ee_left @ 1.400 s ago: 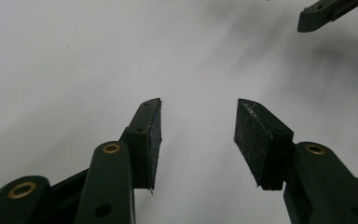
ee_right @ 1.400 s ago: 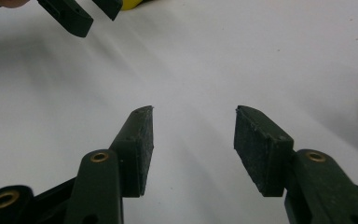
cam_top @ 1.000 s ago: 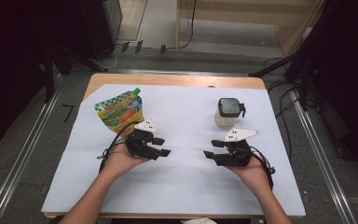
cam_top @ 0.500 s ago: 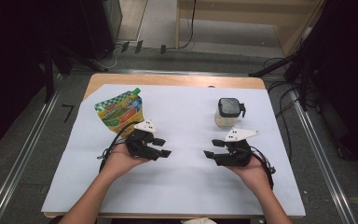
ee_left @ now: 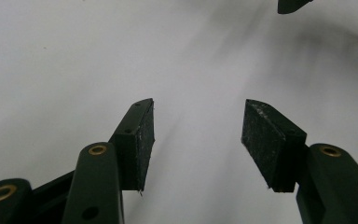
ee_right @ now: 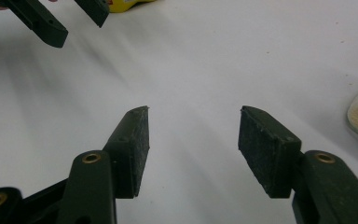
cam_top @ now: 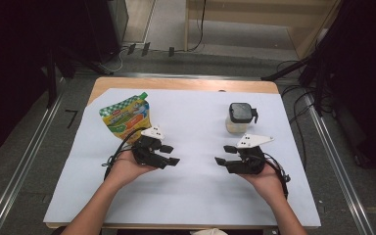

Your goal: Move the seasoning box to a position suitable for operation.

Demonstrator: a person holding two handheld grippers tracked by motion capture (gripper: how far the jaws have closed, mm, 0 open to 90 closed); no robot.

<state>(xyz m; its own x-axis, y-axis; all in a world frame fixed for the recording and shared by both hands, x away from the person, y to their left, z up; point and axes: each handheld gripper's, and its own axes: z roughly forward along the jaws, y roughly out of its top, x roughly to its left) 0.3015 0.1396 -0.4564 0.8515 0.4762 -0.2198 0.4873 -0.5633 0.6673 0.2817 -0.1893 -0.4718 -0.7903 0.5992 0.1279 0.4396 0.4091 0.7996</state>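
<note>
Nothing has shifted over the last second: the left gripper point(cam_top: 170, 154) and right gripper point(cam_top: 224, 155) rest mid-table, jaws apart and empty. The pouch point(cam_top: 125, 117) lies far left, the jar point(cam_top: 238, 118) far right, so no reach has begun.

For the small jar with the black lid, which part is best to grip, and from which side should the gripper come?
Probably the clear body of the jar, below its black lid. It stands upright, so the nearby right gripper, jaws open and empty, could come in level from the near side. A small handle sticks out to the right; avoid it.
</note>
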